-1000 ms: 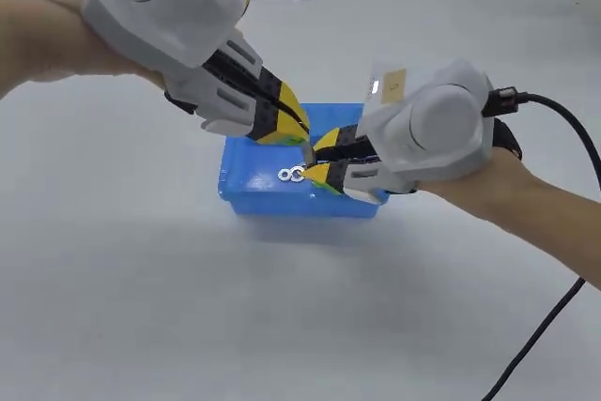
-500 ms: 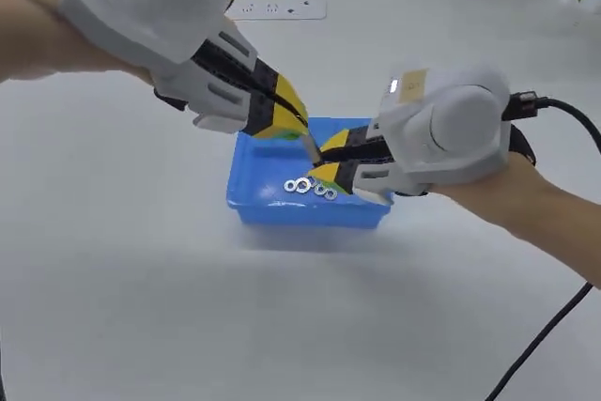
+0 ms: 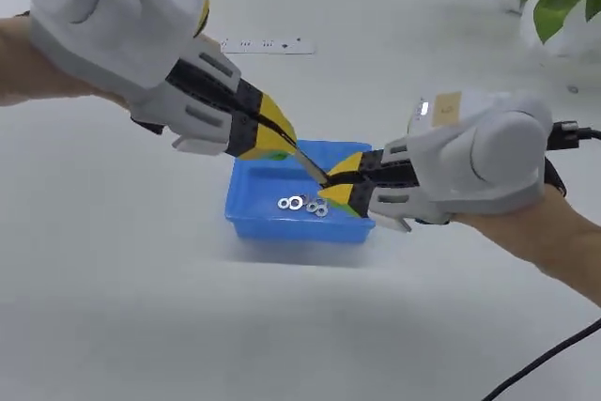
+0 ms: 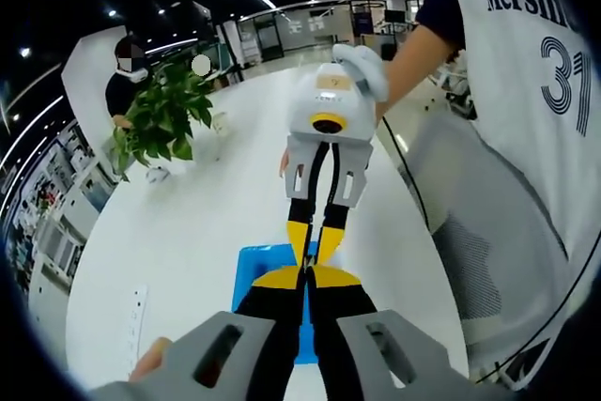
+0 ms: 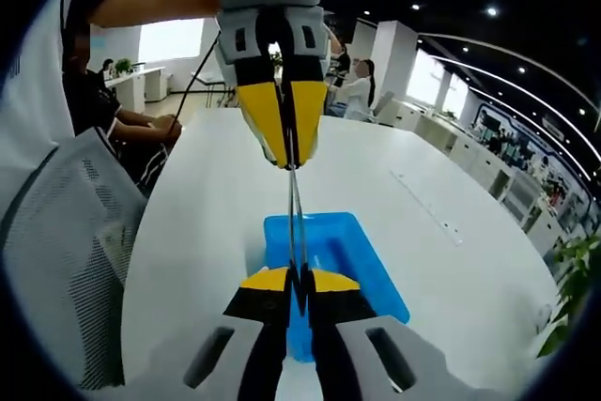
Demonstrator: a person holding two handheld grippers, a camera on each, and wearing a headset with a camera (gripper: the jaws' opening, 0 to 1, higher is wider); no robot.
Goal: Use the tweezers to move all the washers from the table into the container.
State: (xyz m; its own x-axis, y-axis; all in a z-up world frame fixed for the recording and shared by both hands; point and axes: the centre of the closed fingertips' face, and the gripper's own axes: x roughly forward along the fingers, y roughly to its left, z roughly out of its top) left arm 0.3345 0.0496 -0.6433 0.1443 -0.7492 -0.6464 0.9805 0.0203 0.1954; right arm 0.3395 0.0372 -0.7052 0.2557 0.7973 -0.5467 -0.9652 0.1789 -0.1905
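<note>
From the head view, the left tongs [image 3: 280, 141] and the right tongs [image 3: 336, 185] met tip to tip, each clamped on the thin tweezers [image 3: 311, 165] that ran between them. Just below the right tongs sat the blue container [image 3: 237, 206], with a small cluster of washers [image 3: 299, 203] on its floor. I saw none lying on the white surface [image 3: 141, 279] near either tongs. Whether the tweezers' points held another washer, I could not tell.

In the left gripper view, the yellow tips were shut together, with the right tongs nose to nose beyond them and the container underneath both.

In the right gripper view, the tweezers ran straight from these closed tips up into the left tongs' closed tips, over the middle of the container.

It looked to me like a drop-off. Done well, the left tongs would only steady the tail. The right tongs would ease their squeeze slowly, with the points kept low inside the walls, so nothing bounced out.
</note>
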